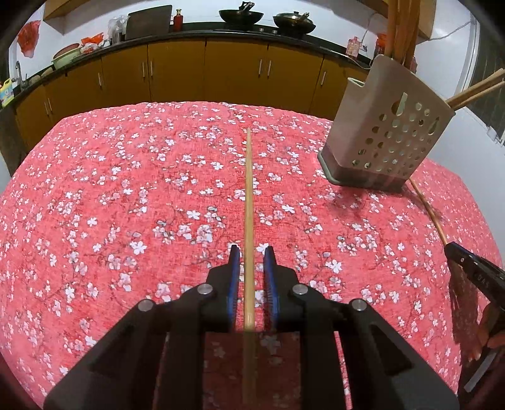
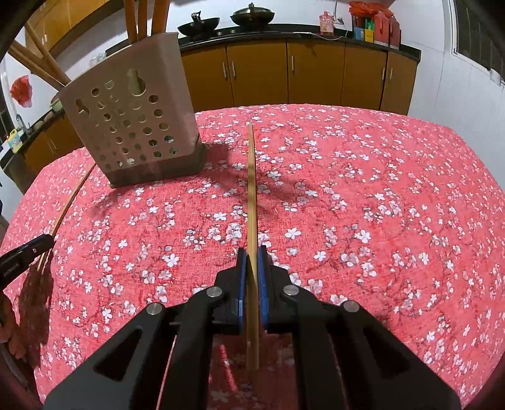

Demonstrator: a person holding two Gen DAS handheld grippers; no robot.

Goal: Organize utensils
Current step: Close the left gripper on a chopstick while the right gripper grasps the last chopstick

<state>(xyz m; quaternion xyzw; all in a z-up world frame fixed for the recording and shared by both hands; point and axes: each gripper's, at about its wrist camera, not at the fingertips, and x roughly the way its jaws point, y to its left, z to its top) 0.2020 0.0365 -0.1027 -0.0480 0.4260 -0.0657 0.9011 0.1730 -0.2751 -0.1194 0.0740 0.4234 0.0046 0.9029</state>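
Black plastic arms with blue pads fill the bottom of each wrist view. The left gripper has its jaws narrow, with a small gap on each side of a thin pale wooden chopstick that runs straight forward between the pads; the pads do not seem to press on it. The right gripper has its jaws closed tight on a second pale wooden chopstick, and the blue pads touch the stick on both sides. This stick also points forward, away from the camera, over the table.

Under both grippers lies the red tablecloth with white blossom print, which covers the whole table. At the edge of each view the other gripper is seen with its chopstick, and a part of a hand is behind it.

Farther on the cloth stands the beige plastic utensil holder with round holes, on a darker base. Several wooden chopsticks already stand in it, and some lean out to the side. It is between the two grippers, a little beyond them.

Behind the table are yellow-brown cabinets with a dark countertop. On the counter are two black woks.
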